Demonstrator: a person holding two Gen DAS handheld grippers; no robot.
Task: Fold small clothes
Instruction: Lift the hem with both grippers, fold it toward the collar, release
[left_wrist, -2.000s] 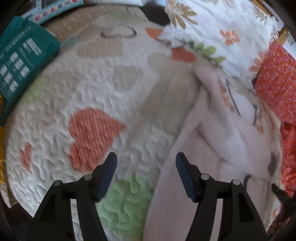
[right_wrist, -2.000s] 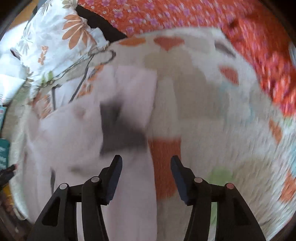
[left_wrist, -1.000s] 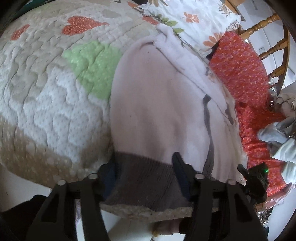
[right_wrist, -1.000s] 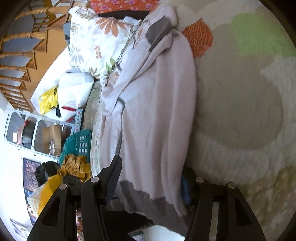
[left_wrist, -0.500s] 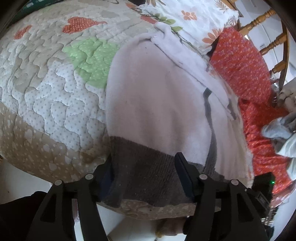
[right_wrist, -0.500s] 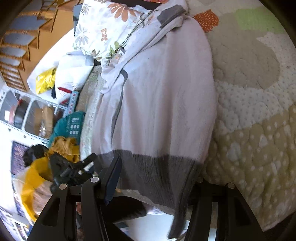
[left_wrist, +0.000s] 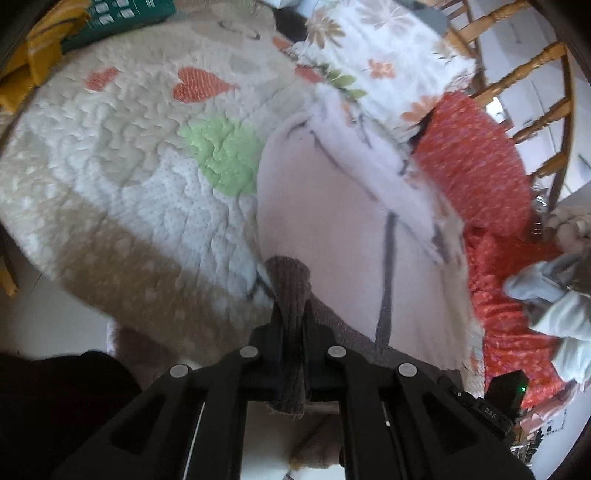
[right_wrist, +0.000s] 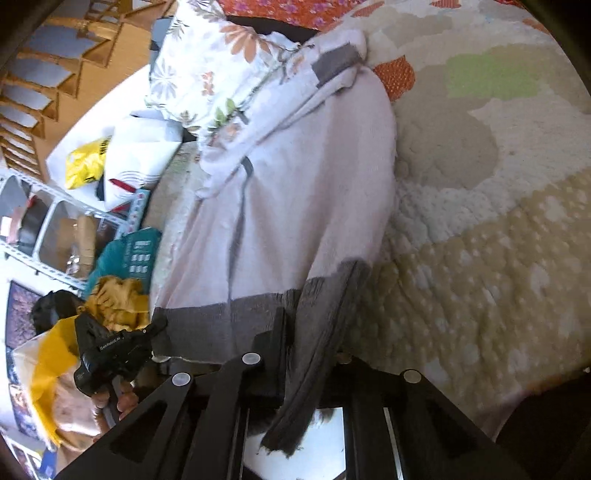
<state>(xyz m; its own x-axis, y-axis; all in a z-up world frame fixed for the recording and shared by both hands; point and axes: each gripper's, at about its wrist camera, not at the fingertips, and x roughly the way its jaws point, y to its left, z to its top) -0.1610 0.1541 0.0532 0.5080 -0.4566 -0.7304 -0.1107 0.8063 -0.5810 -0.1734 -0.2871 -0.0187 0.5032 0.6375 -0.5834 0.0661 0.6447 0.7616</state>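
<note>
Lying along the quilted bed (left_wrist: 122, 177), the pale pink sweater (left_wrist: 332, 229) has its grey hem (right_wrist: 221, 325) at the near edge; my left fingers (left_wrist: 291, 332) and right fingers (right_wrist: 310, 332) have just clamped it. I should lift both corners level and carry them toward the collar

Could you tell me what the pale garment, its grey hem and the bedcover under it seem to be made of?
Garment: soft, matte, fleecy-looking knit; it drapes limply with a fuzzy surface. Grey hem: ribbed knit, with fine parallel ridges. Bedcover: quilted fabric, probably cotton, puffed between wavy stitch lines, with printed hearts. The exact fibres cannot be told.
</note>
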